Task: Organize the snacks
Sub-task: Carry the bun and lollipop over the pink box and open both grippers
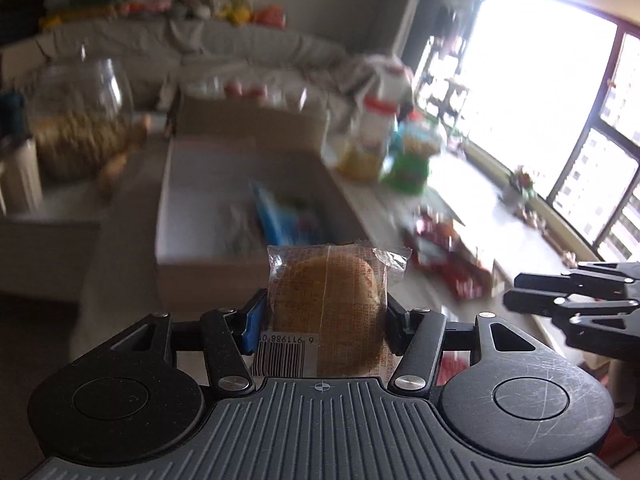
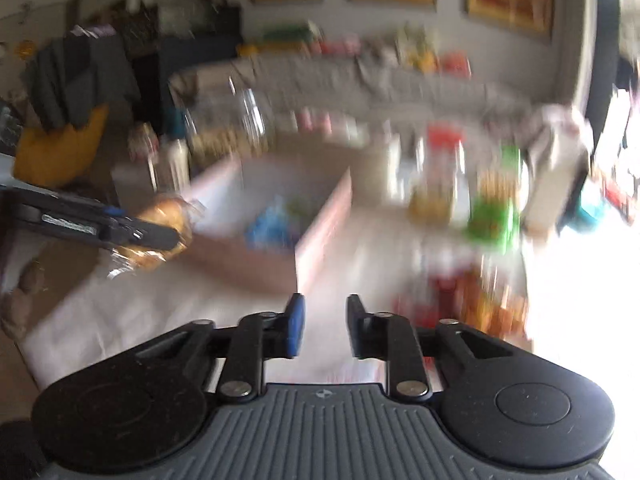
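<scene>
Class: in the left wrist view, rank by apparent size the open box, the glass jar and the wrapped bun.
1. Open box.
2 and 3. Glass jar, wrapped bun: look alike; the bun's nearness inflates it.

surface: pale table (image 1: 472, 200) | on it: open box (image 1: 192, 264); jars (image 1: 372, 136); red packets (image 1: 452, 256), seemingly

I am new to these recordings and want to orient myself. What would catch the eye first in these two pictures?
First, the left claw, shut on a clear-wrapped round bun in the middle of the left wrist view. Behind it stands an open cardboard box with a blue packet inside, and a bright window fills the right side. In the right wrist view, the right claw is open and empty.
</scene>
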{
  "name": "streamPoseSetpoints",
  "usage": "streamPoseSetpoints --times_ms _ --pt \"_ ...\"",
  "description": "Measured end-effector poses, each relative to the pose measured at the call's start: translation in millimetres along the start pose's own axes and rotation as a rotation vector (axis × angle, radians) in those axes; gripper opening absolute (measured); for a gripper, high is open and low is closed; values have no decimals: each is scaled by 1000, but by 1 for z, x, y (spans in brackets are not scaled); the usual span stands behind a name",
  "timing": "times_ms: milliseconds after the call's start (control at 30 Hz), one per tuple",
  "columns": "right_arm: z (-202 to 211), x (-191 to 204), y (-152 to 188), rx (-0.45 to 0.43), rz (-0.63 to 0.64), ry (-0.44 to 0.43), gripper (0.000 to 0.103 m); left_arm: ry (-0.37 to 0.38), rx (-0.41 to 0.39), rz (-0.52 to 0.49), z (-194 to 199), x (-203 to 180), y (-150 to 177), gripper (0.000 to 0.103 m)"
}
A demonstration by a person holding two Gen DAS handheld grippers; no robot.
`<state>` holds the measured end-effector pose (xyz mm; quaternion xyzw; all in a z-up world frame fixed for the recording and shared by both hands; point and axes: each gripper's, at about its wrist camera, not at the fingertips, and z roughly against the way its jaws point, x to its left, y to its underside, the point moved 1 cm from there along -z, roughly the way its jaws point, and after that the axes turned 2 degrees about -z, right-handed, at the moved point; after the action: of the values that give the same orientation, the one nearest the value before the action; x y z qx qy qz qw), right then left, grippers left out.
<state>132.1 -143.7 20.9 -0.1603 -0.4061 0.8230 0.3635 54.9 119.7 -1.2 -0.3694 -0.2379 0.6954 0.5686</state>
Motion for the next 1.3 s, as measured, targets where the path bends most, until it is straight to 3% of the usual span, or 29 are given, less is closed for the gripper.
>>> streamPoseSetpoints --times_ms 67,100,267,400,467,667,767,933,1000,1067,1133,1200,1300 --pt "-15 -5 23 65 -80 -19 68 15 61 23 -13 -1 18 62" --pt "-21 -7 33 84 -121 -30 71 21 82 34 -16 -1 26 62" --pt "-50 0 64 143 -173 -55 71 -9 137 25 -25 -5 49 62" --pt "-70 11 70 119 -88 35 71 -56 143 -35 -21 -11 58 62" --pt "-72 13 70 109 -74 49 62 -55 142 -38 -17 -11 61 62" --pt "-49 18 62 100 15 -15 62 -48 132 -26 -4 -8 62 62" --pt "-17 22 42 26 67 -71 62 -37 57 -17 12 -4 40 62" --pt "28 24 -38 -238 143 -34 62 -104 -186 -43 31 7 -34 62" --pt "29 25 -72 -308 160 -18 62 -108 -224 -24 16 18 -63 62" --pt "16 27 -104 -319 165 -17 62 -94 -201 -2 -14 31 -83 62" --pt "-5 31 -125 -299 170 -25 62 -104 -181 -44 -49 38 -88 62" --pt "-33 34 -139 -246 171 -54 62 -130 -139 -124 -81 41 -82 62" --pt "-78 38 -157 -144 145 -119 62 -132 -106 -160 -110 49 -73 62"
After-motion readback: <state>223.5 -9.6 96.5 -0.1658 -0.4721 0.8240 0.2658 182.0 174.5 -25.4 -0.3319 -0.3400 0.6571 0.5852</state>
